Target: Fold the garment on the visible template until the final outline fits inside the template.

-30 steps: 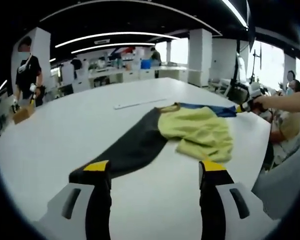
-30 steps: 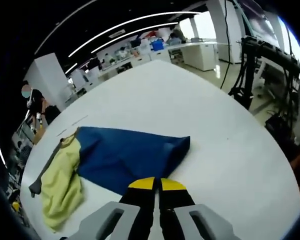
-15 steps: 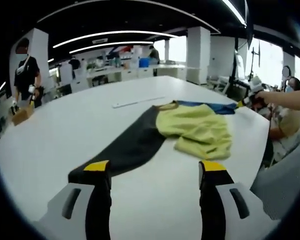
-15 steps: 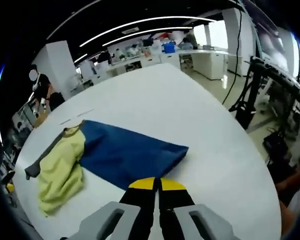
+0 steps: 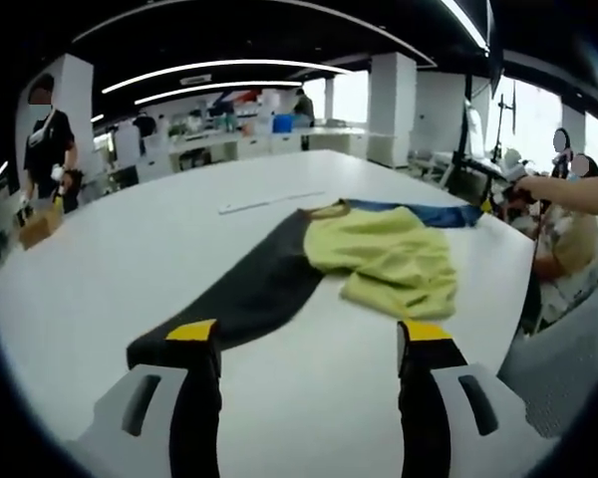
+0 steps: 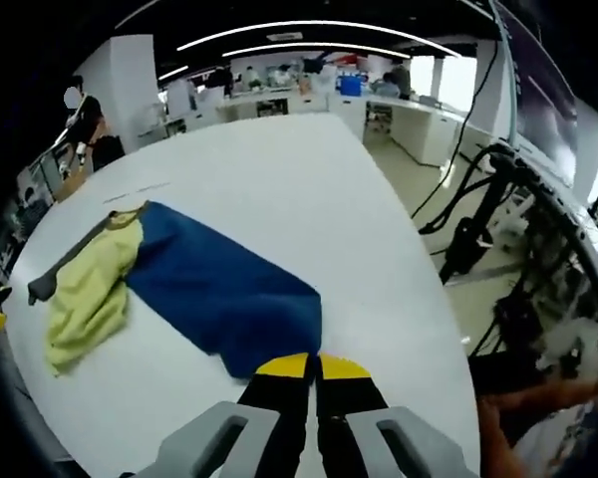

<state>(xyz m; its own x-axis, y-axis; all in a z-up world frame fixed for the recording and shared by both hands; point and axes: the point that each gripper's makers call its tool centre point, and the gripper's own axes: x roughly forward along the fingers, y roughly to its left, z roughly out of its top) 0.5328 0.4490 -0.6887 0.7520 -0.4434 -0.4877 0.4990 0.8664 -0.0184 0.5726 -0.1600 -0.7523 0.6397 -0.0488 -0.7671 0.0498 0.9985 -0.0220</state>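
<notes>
One garment (image 6: 179,284) lengthwise across table (image 6: 309,189), blue end in closed right tongs (image 6: 313,366); left tongs (image 5: 306,336) open.

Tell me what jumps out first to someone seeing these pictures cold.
A three-coloured garment lies sprawled across the big white table: yellow in the middle, a black part reaching toward the open left hand-held gripper, and a blue part toward the table's far side. In the right gripper view, the right hand-held gripper is shut on the blue part's edge.
</notes>
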